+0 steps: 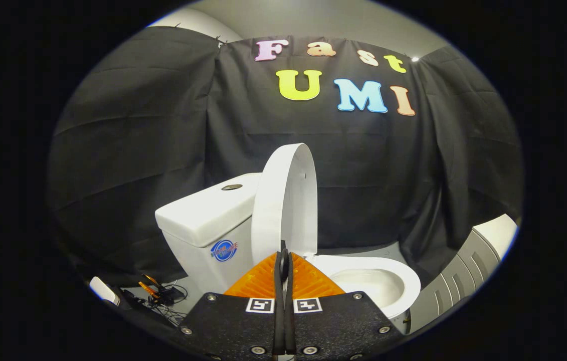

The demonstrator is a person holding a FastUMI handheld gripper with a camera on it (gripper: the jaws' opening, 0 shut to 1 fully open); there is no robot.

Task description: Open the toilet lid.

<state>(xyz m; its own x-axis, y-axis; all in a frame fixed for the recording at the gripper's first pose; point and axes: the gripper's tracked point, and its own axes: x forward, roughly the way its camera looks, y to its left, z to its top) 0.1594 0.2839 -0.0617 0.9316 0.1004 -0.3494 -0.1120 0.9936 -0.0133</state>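
The gripper (283, 255) was seen clenched, its two fingers pressed flat together with nothing held between them. The fingertips were pointed at the lower edge of the toilet lid (286, 200); whether they touched it could not be told.

The toilet lid was found raised, standing close to upright and seen nearly edge-on, its inner face turned toward the bowl. Its back was leaned toward the tank (208, 213), just beside it; contact between the two could not be confirmed. A small dark spot was noted high on the lid's inner face.

The seat (388, 268) was left down on the bowl, lying just beyond the fingers and to their right, with the pale hollow of the bowl (368, 286) exposed inside the ring.

A round flush button (231, 187) was observed on top of the tank, and a round blue sticker (223, 249) on the tank's front face.

On the floor beside the tank, on the far side from the bowl, a tangle of cables (163, 301) with small orange parts was recorded, and a white object (104, 291) lay near it; what it was could not be made out.

Past the bowl, a pale grey ribbed cabinet (463, 271) was seen standing against the black cloth wall (138, 150).
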